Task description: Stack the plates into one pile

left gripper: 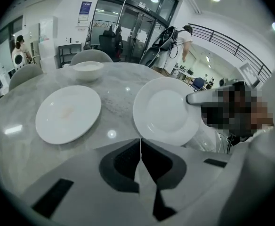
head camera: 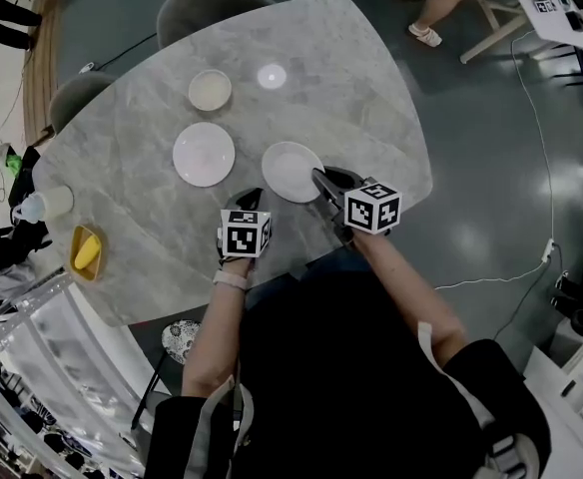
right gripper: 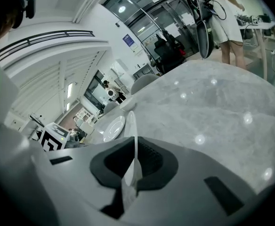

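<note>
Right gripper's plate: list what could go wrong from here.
1. The right gripper pinches the held plate only by one edge of its rim, so the plate may pivot or slip out.
2. The left gripper, shut and empty, sits close beside that plate and could knock it.
3. Landing it off-centre or hard on the other plate could chip either one or leave a lopsided pile.

White plates: two (left plate, right plate). Shallow bowl: one. Grey chairs: two (far chair, side chair).
</note>
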`<action>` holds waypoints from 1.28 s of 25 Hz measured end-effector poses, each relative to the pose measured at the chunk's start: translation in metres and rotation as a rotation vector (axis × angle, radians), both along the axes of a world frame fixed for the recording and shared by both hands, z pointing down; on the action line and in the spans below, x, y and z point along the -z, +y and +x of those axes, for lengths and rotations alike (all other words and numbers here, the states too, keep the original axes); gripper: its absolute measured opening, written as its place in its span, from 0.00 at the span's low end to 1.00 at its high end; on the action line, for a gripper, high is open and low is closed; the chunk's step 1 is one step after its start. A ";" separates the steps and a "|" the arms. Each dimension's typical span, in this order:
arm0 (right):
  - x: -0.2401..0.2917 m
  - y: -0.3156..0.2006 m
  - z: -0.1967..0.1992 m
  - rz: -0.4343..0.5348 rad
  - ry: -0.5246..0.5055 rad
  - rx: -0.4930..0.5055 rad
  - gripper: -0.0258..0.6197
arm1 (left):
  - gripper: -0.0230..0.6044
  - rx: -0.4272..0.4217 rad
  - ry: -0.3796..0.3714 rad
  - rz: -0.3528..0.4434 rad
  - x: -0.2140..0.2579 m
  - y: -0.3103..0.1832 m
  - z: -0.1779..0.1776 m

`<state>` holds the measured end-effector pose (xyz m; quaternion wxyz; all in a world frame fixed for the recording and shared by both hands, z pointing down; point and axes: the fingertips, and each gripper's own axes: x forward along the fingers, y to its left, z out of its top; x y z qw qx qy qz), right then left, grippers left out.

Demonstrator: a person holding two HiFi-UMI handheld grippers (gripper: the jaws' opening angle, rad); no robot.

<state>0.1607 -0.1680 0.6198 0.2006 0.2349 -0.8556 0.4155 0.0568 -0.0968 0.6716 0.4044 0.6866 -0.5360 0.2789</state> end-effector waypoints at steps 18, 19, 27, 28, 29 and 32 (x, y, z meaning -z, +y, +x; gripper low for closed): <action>0.009 0.027 -0.138 -0.113 -0.110 -0.136 0.08 | 0.06 0.034 -0.016 -0.048 0.002 0.097 -0.131; 0.009 0.027 -0.144 -0.117 -0.112 -0.140 0.08 | 0.06 0.037 -0.016 -0.050 0.002 0.101 -0.136; -0.002 0.021 -0.184 -0.144 -0.130 -0.161 0.08 | 0.06 0.082 -0.007 -0.045 0.008 0.123 -0.170; -0.002 0.020 -0.188 -0.144 -0.128 -0.166 0.08 | 0.06 0.087 -0.007 -0.045 0.007 0.126 -0.174; -0.003 0.018 -0.191 -0.144 -0.126 -0.170 0.08 | 0.06 0.092 -0.007 -0.046 0.007 0.130 -0.177; -0.006 0.014 -0.198 -0.140 -0.109 -0.165 0.08 | 0.06 0.113 -0.009 -0.050 0.008 0.138 -0.184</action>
